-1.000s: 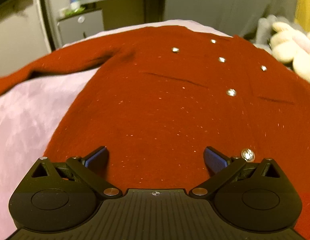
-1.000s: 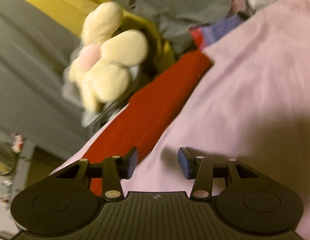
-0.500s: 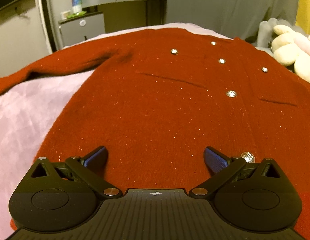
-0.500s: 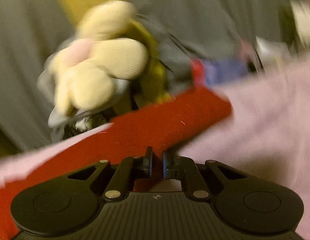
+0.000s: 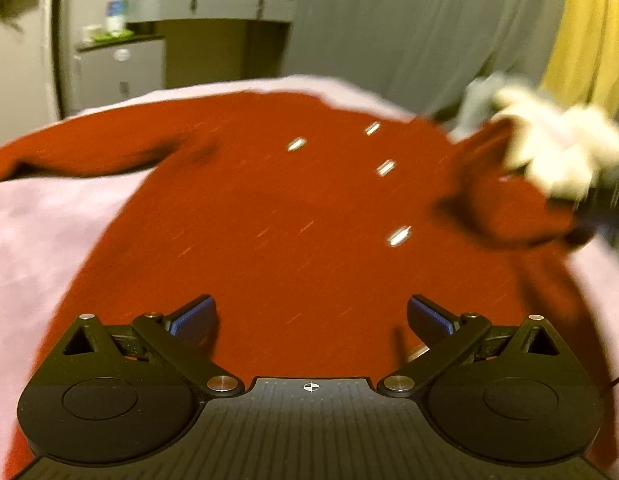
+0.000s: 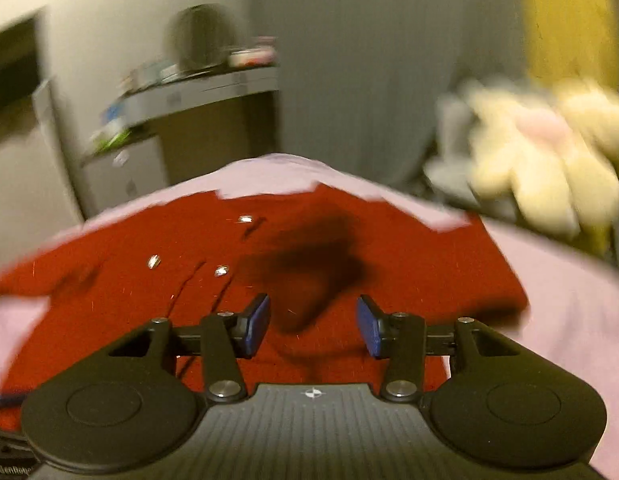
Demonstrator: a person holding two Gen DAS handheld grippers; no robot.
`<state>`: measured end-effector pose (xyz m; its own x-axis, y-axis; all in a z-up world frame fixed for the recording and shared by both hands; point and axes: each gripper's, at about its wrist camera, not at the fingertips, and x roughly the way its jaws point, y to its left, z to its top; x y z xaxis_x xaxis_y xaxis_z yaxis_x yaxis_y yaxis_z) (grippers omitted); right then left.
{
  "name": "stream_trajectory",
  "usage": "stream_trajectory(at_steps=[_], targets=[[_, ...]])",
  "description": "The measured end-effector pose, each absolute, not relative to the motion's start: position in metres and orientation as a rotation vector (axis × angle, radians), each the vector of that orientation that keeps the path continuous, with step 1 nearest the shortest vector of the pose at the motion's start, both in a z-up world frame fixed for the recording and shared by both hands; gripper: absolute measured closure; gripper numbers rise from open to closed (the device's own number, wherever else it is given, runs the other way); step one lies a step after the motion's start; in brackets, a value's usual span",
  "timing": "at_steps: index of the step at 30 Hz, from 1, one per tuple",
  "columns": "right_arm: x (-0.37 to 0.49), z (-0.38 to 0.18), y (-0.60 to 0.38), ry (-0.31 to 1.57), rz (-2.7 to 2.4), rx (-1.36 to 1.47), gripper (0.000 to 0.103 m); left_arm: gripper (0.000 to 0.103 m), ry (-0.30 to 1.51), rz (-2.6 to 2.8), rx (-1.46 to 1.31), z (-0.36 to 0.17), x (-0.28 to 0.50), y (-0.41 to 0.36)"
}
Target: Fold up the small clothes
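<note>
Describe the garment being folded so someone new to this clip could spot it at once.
Start from the pink bedspread filling the lower half of the left wrist view. Spread flat across it lies the red cardigan, with one sleeve reaching left. Its deep red knit and shiny silver buttons set it apart from the cream plush toy beside it.

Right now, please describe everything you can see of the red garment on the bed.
The red garment is a fuzzy knit-looking top with two rows of shiny silver buttons down its front. It lies front up on the pink bedsheet. One sleeve stretches flat to the side; the other sleeve seems raised and folded inward over the body, though blurred. Both tools, left and right, are open above it, gripping nothing.
</note>
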<state>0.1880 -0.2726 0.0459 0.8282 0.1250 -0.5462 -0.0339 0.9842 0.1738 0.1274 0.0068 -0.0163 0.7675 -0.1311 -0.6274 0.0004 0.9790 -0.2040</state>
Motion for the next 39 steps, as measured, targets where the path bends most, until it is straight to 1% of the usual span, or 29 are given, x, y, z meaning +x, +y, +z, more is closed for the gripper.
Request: stream_trajectory(at_steps=[3, 5, 7, 10, 11, 12, 13, 14, 15, 18, 20, 21, 22, 23, 24, 25, 29, 35, 39], targets=[[0.169, 0.037, -0.301, 0.610, -0.025, 0.328, 0.057, 0.000, 0.660, -0.167, -0.237, -0.002, 0.148, -0.003], [0.156, 0.030, -0.311, 0.632, -0.046, 0.371, 0.057, 0.000, 0.662, -0.235, -0.283, 0.004, 0.171, -0.011], [0.146, 0.022, -0.316, 0.636, -0.026, 0.371, 0.057, 0.000, 0.692, -0.285, -0.338, 0.002, 0.200, -0.018], [0.138, 0.010, -0.323, 0.619, 0.000, 0.378, 0.057, 0.000, 0.790, -0.286, -0.392, -0.013, 0.240, -0.023], [0.141, 0.008, -0.330, 0.613, 0.008, 0.408, 0.057, 0.002, 0.823, -0.285, -0.421, -0.020, 0.252, -0.022], [0.146, 0.006, -0.332, 0.605, 0.019, 0.439, 0.057, 0.011, 0.846, -0.281, -0.447, -0.026, 0.261, -0.020], [0.147, 0.002, -0.335, 0.601, 0.032, 0.467, 0.057, 0.025, 0.872, -0.277, -0.474, -0.033, 0.267, -0.017], [0.146, 0.001, -0.334, 0.597, 0.042, 0.479, 0.057, 0.030, 0.903, -0.265, -0.499, -0.040, 0.273, -0.015], [0.148, -0.002, -0.332, 0.593, 0.050, 0.482, 0.057, 0.034, 0.931, -0.252, -0.528, -0.047, 0.280, -0.014], [0.154, -0.010, -0.330, 0.597, 0.054, 0.464, 0.057, 0.042, 0.920, -0.250, -0.551, -0.054, 0.286, -0.015], [0.156, -0.013, -0.330, 0.598, 0.046, 0.456, 0.057, 0.054, 0.907, -0.250, -0.511, -0.053, 0.287, -0.020], [0.156, -0.014, -0.330, 0.597, 0.037, 0.456, 0.057, 0.067, 0.904, -0.238, -0.482, -0.052, 0.288, -0.022], [0.157, -0.015, -0.331, 0.597, 0.024, 0.451, 0.057, 0.074, 0.902, -0.234, -0.465, -0.050, 0.289, -0.024], [0.159, -0.016, -0.331, 0.597, 0.006, 0.433, 0.057, 0.078, 0.898, -0.237, -0.460, -0.048, 0.289, -0.025], [0.160, -0.016, -0.329, 0.595, -0.014, 0.404, 0.057, 0.087, 0.892, -0.242, -0.461, -0.047, 0.289, -0.024], [0.160, -0.015, -0.328, 0.592, -0.030, 0.378, 0.057, 0.090, 0.886, -0.252, -0.468, -0.045, 0.289, -0.022], [0.163, -0.018, -0.325, 0.596, -0.061, 0.314, 0.058, 0.091, 0.842, -0.264, -0.426, -0.031, 0.289, -0.024], [0.167, -0.016, -0.317, 0.575, -0.134, 0.180, 0.058, 0.091, 0.752, -0.275, -0.305, 0.004, 0.291, -0.019], [0.175, -0.014, -0.307, 0.559, -0.200, 0.008, 0.058, 0.091, 0.678, -0.193, -0.199, 0.028, 0.299, 0.001]])
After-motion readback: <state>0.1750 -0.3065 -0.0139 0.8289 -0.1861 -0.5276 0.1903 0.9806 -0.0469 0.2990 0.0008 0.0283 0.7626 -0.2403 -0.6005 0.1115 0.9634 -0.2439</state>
